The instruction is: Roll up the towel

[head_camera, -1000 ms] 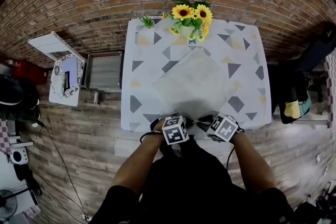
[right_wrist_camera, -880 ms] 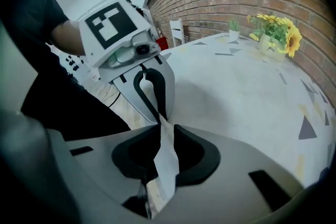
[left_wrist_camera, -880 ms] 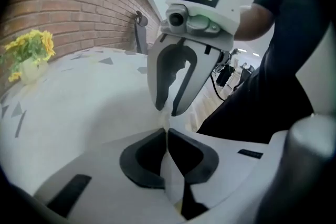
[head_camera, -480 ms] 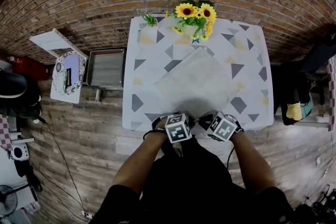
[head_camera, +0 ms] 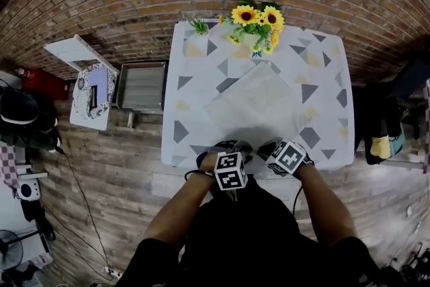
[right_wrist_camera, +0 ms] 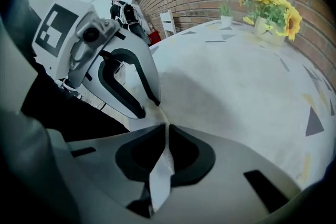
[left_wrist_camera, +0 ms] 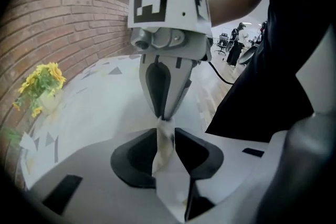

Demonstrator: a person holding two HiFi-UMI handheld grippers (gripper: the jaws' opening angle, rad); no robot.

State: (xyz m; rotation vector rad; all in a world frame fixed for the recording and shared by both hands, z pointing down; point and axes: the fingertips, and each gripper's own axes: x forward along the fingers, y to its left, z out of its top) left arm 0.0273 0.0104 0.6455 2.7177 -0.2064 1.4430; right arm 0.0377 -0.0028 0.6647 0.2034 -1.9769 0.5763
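Left hand-held gripper [left_wrist_camera: 164,136], jaws opening, near corner of a pale square cloth towel [head_camera: 259,107] loose between them; right hand-held gripper [right_wrist_camera: 167,131] pinched tight on the same corner (just beside). Rest of towel flat on triangle-patterned white counter [head_camera: 322,77].

- Head view, 6 o'clock: towel [head_camera: 259,104] corner hidden under my left gripper [head_camera: 232,152] and right gripper [head_camera: 272,150].
- Left gripper view: towel between my opening jaws drops from sight at 6 o'clock.
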